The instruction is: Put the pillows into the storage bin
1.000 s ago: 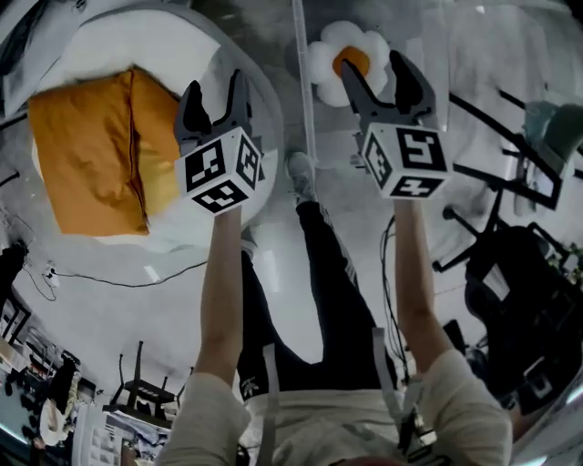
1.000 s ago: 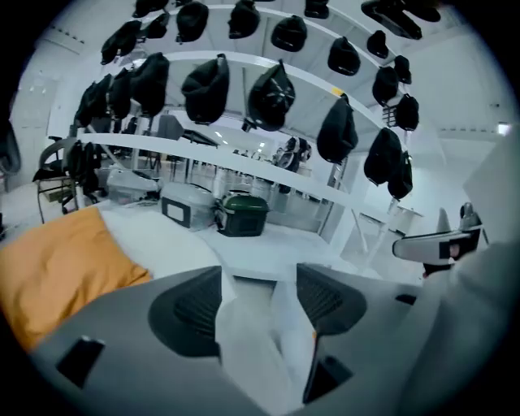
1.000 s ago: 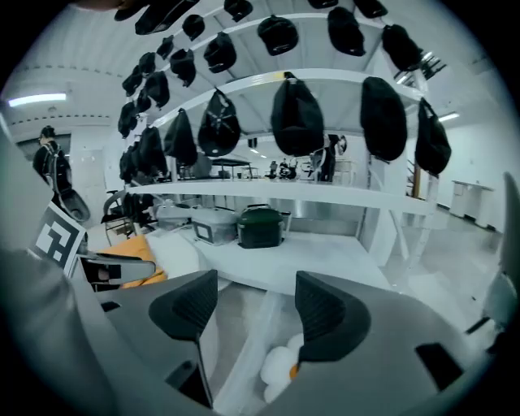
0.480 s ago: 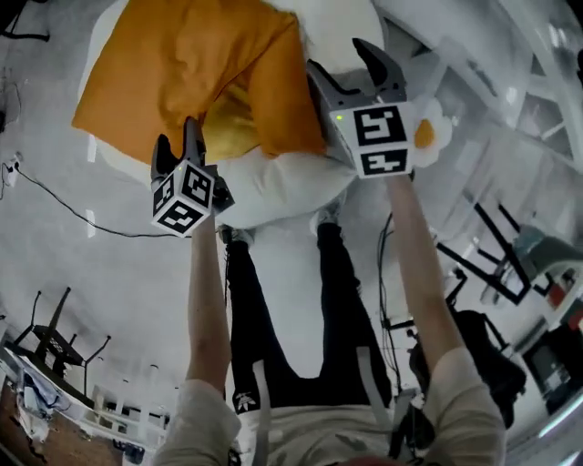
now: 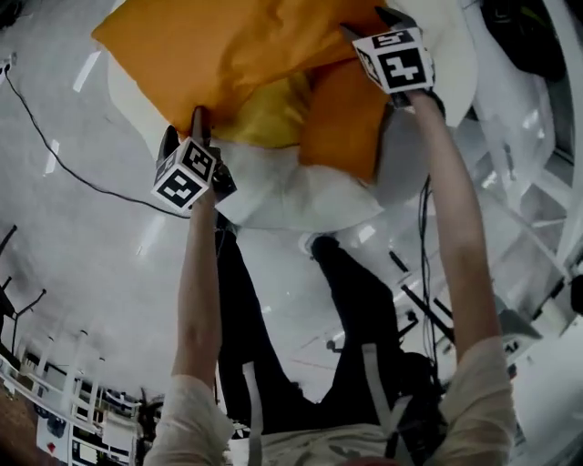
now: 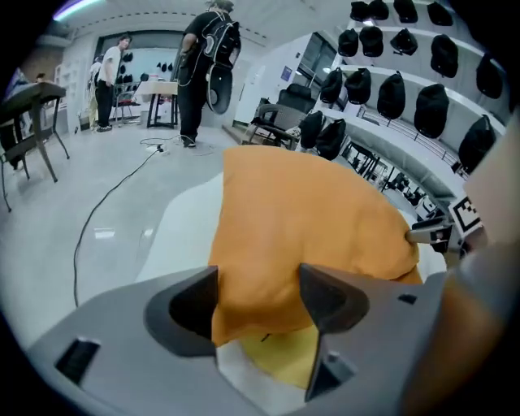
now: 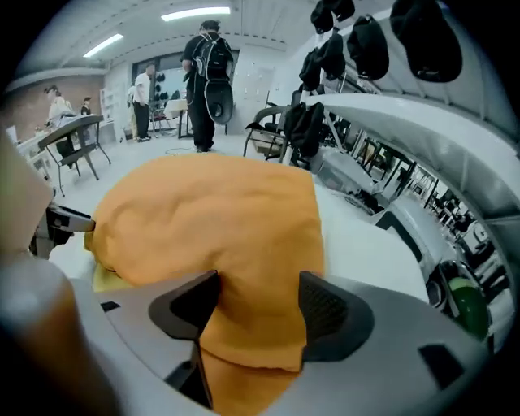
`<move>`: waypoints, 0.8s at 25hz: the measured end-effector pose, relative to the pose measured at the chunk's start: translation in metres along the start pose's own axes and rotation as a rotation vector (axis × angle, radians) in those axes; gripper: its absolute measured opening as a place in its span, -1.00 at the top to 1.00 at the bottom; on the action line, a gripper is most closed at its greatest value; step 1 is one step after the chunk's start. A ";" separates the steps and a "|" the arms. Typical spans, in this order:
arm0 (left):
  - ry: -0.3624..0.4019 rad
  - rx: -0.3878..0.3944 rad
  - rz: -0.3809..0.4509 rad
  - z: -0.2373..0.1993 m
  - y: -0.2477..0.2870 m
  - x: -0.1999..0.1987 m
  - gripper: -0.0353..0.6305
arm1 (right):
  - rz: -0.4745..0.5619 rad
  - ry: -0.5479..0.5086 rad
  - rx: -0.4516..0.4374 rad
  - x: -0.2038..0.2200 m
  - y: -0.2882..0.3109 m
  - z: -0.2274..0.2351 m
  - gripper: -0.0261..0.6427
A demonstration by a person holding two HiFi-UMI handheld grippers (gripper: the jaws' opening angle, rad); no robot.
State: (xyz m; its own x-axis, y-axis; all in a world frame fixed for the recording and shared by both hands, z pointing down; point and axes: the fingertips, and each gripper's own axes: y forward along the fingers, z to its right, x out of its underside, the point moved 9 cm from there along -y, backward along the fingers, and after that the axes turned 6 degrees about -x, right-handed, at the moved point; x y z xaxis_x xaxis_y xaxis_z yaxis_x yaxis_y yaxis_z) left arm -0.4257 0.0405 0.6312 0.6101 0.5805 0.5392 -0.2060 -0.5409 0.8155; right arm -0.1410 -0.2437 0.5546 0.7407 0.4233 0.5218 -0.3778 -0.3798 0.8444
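A big orange pillow (image 5: 237,55) lies on a round white cushion (image 5: 301,196), with a yellow pillow (image 5: 264,114) showing under it. My left gripper (image 5: 185,127) is shut on the orange pillow's near left edge; in the left gripper view the fabric (image 6: 309,227) fills the gap of that gripper (image 6: 258,288). At the pillow's right end my right gripper (image 5: 369,23) is shut on it too, and orange cloth (image 7: 244,236) hangs through the gripper (image 7: 258,296). I cannot make out a storage bin in any view.
A black cable (image 5: 55,155) runs over the pale floor at the left. The person's legs (image 5: 273,300) stand just below the cushion. White shelving (image 5: 537,200) and hanging black bags (image 6: 390,89) line the right side. People (image 6: 203,57) stand far off.
Both grippers have gone from above the floor to the orange pillow. The right one crossed from a flower-shaped cushion to the pillow's right end, and both now have fabric between their jaws.
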 end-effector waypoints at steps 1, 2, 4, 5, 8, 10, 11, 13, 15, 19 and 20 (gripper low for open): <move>-0.009 0.013 0.002 0.000 0.005 0.000 0.01 | -0.014 0.007 0.006 0.000 0.008 0.003 0.06; -0.018 0.029 -0.001 0.000 0.010 -0.001 0.01 | -0.024 0.009 0.023 0.000 0.013 0.006 0.06; -0.031 0.068 -0.020 -0.001 0.014 -0.003 0.01 | -0.034 0.017 0.040 0.002 0.018 0.008 0.06; -0.028 0.087 -0.028 -0.002 0.016 -0.005 0.01 | -0.040 0.023 0.045 0.002 0.019 0.008 0.07; 0.025 0.111 -0.047 0.000 0.017 -0.009 0.20 | -0.076 0.021 0.060 -0.001 0.022 0.006 0.23; 0.074 0.102 -0.048 0.009 0.014 -0.013 0.50 | -0.092 0.032 0.046 -0.004 0.022 -0.002 0.44; 0.091 0.089 -0.043 0.013 0.013 -0.014 0.61 | -0.092 0.042 0.035 -0.006 0.020 -0.008 0.56; 0.112 0.065 -0.022 0.020 0.009 -0.017 0.75 | -0.070 0.032 0.058 -0.012 0.010 -0.013 0.77; 0.129 0.041 0.016 0.025 -0.002 -0.026 0.81 | -0.031 0.028 0.081 -0.016 -0.004 -0.015 0.87; 0.128 0.007 0.122 0.031 -0.040 -0.059 0.84 | 0.113 0.065 0.127 -0.028 -0.056 -0.022 0.89; 0.131 0.008 0.151 0.034 -0.050 -0.071 0.84 | 0.156 0.093 0.143 -0.030 -0.074 -0.023 0.89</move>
State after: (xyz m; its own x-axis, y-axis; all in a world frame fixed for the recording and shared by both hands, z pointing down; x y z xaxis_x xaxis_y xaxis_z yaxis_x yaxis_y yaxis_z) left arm -0.4325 0.0057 0.5455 0.4680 0.5664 0.6784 -0.2813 -0.6322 0.7219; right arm -0.1483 -0.2092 0.4794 0.6230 0.4215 0.6589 -0.3958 -0.5567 0.7304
